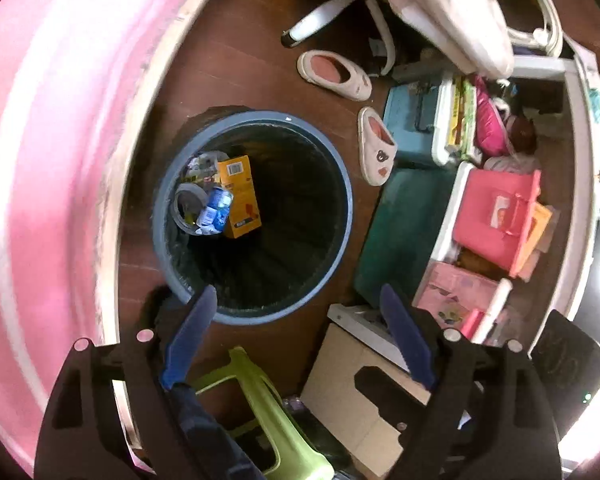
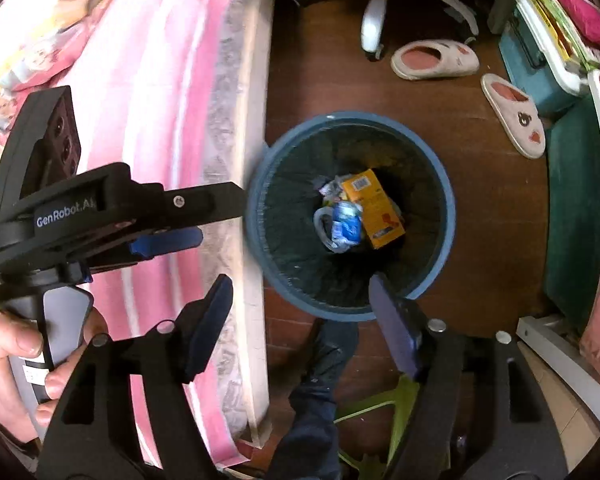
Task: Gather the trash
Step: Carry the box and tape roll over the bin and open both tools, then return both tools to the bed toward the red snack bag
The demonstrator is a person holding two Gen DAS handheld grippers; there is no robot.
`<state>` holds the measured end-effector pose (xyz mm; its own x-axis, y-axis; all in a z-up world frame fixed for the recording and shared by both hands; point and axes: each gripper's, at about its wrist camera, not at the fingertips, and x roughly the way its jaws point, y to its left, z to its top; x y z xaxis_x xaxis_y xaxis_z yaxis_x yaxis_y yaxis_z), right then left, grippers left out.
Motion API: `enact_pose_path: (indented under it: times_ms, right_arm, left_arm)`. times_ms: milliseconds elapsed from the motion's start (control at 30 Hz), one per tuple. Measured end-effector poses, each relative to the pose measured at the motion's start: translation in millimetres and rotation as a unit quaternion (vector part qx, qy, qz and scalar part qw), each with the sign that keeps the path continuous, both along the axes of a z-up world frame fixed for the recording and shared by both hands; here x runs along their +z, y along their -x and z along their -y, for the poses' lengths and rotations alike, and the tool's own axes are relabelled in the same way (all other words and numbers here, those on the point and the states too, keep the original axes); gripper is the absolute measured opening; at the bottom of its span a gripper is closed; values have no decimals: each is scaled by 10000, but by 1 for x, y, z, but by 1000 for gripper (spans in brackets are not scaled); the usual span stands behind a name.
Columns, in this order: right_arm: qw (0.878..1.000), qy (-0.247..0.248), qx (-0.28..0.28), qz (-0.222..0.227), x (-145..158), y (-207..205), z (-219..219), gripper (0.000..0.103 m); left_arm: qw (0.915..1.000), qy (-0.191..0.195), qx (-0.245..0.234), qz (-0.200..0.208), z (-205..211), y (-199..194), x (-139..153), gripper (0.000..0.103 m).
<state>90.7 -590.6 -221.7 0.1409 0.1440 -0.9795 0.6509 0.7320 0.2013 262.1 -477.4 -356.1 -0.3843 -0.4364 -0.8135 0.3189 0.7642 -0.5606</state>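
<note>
Left wrist: one bin (image 1: 188,280), two slippers (image 1: 334,74).

Legible: "GenRobot.AI" in pale lettering on the side of the black plastic left gripper (image 2: 162,236), seen from the right wrist view; final letters partly cut by the body edge. Barcode panel noted on the upper end of the yellow cardboard box (image 1: 239,196) (image 2: 374,208) inside the round blue bin (image 1: 162,236) (image 2: 446,216); digits too small to read. Print on the blue-and-white crumpled wrapper (image 1: 216,210) (image 2: 346,226) beside the box illegible. White label on the grey gripper handle (image 2: 32,374) blurred, unreadable.
</note>
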Motion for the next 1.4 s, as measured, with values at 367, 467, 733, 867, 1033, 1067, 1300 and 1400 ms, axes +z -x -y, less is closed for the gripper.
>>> enact_pose_path:
  times_ms: [367, 467, 733, 867, 1033, 1067, 1300, 1400]
  right_arm:
    - [9955, 82, 737, 586, 51, -75, -114, 77]
    - [9925, 43, 969, 744, 61, -103, -157, 77]
    - [9802, 68, 1674, 1058, 88, -188, -275, 77]
    - [9746, 128, 1876, 1215, 97, -233, -319, 77]
    - [9705, 41, 1917, 1465, 95, -292, -353, 77]
    - [9699, 15, 1929, 1487, 91, -304, -356, 77]
    - [9660, -388, 2123, 1425, 50, -392, -365, 77]
    - [9637, -440, 2211, 1428, 36, -422, -367, 77]
  left_arm:
    - [9919, 276, 1211, 275, -167, -42, 77, 86]
    - [9856, 302, 1617, 401, -232, -56, 99, 86]
    - [9630, 321, 2556, 794, -405, -113, 152, 86]
    - [9517, 293, 2912, 932, -482, -149, 169, 86]
    - [9434, 166, 3077, 1224, -539, -192, 183, 86]
    - [9404, 105, 3152, 1271, -550, -202, 182, 86]
    - [9146, -172, 3854, 1209, -613, -264, 160, 86]
    - [9087, -352, 3979, 1215, -626, -285, 147, 86]
